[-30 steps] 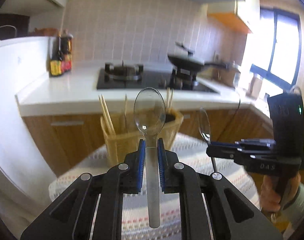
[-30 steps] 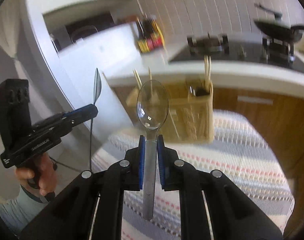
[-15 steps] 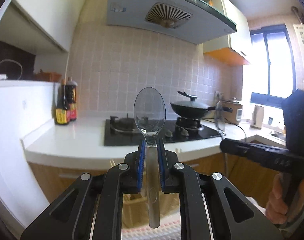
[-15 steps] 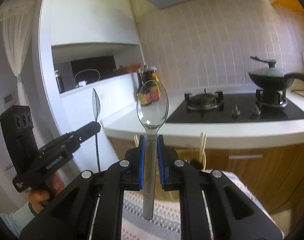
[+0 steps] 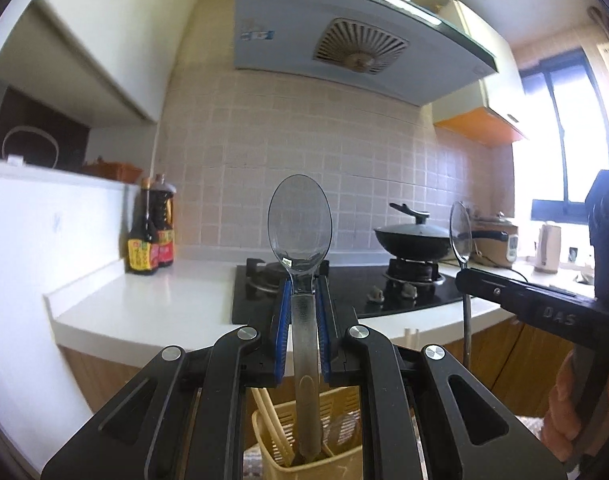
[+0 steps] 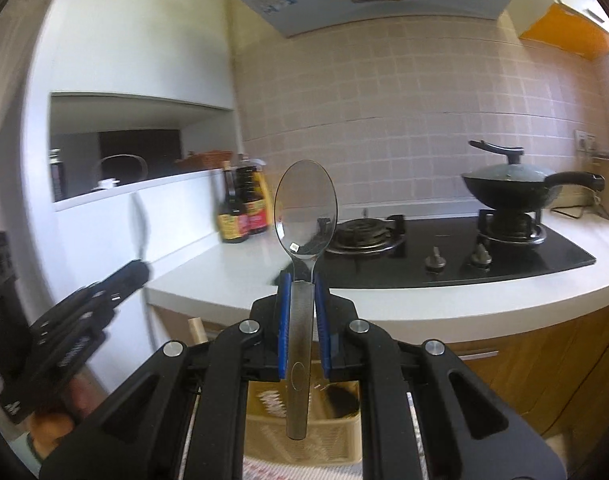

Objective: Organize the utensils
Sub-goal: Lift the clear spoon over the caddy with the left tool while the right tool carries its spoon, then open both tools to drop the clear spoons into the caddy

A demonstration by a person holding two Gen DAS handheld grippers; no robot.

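— How did the two tools stand?

— The left gripper [image 5: 302, 300] was closed on a clear spoon [image 5: 299, 224], bowl up, handle hanging down. The right gripper [image 6: 302, 300] was clamped on a second clear spoon [image 6: 305, 208] the same way.

— And the target?

— The yellow utensil basket [image 5: 264, 436] sat below both grippers. In the left view the handle tip appeared to reach its mouth; in the right view the handle tip hung above the basket [image 6: 344, 436], apparently short of it.

— What did the step call for?

— Probably keeping each handle vertical over a free slot, lowering, and only then parting the jaws.

— Anything in the way?

— Chopsticks [image 5: 266, 404] already leaned inside the basket and could snag a handle. The wok [image 5: 412, 236], the sauce bottles [image 5: 150, 236] and the stove [image 6: 444, 248] stood well apart, on the counter [image 5: 152, 300].
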